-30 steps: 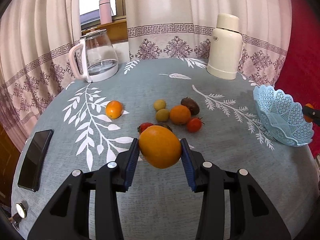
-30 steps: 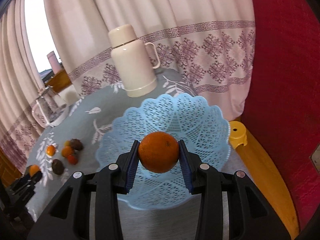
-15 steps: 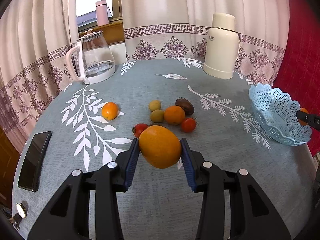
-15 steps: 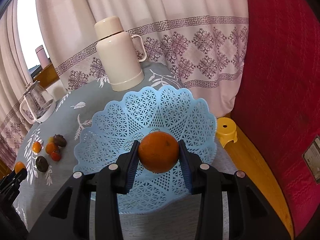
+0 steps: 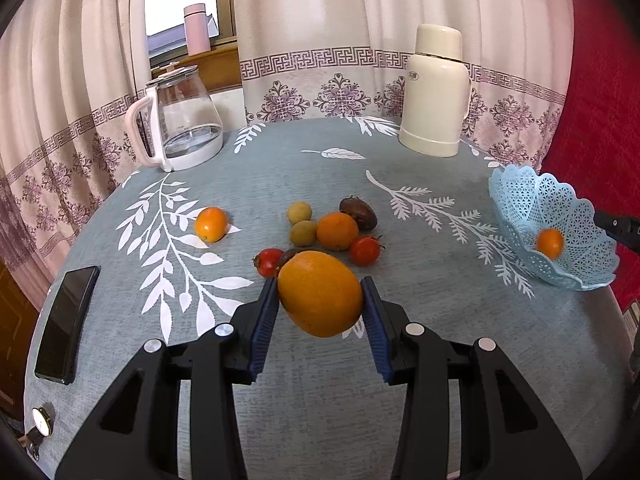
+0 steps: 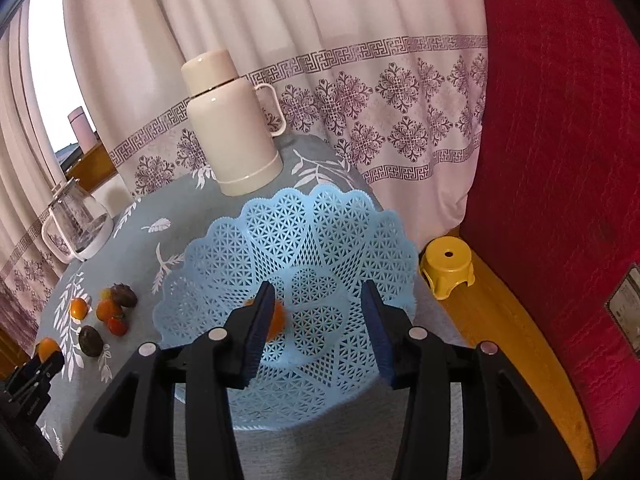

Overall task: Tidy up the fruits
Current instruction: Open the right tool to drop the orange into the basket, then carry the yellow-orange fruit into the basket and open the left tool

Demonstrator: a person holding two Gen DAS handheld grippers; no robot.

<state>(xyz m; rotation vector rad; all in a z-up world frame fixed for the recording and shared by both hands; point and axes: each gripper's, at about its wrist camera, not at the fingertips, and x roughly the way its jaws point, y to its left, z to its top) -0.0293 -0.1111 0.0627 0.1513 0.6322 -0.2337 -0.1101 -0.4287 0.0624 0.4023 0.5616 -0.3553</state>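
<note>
My left gripper [image 5: 320, 300] is shut on a large orange [image 5: 320, 294] and holds it above the table, near the loose fruit. My right gripper [image 6: 318, 324] is open above the light blue lattice basket [image 6: 320, 236]. A small orange [image 6: 277, 318] lies in the basket, partly hidden behind my left finger; it also shows in the left wrist view [image 5: 550, 242] inside the basket [image 5: 520, 196]. On the cloth lie an orange [image 5: 337, 231], two tomatoes [image 5: 365, 250], two greenish fruits [image 5: 299, 213], a dark fruit [image 5: 359, 212] and a small orange [image 5: 211, 224].
A glass kettle [image 5: 180, 120] stands at the back left and a cream thermos [image 5: 434, 92] at the back right. A black phone [image 5: 66, 316] and a watch [image 5: 40, 428] lie near the left table edge. A yellow stool [image 6: 448, 268] stands on the floor beyond the basket.
My right gripper has opened and let go of the small orange, which now lies in the basket. My left gripper still holds the large orange and has drawn back slightly.
</note>
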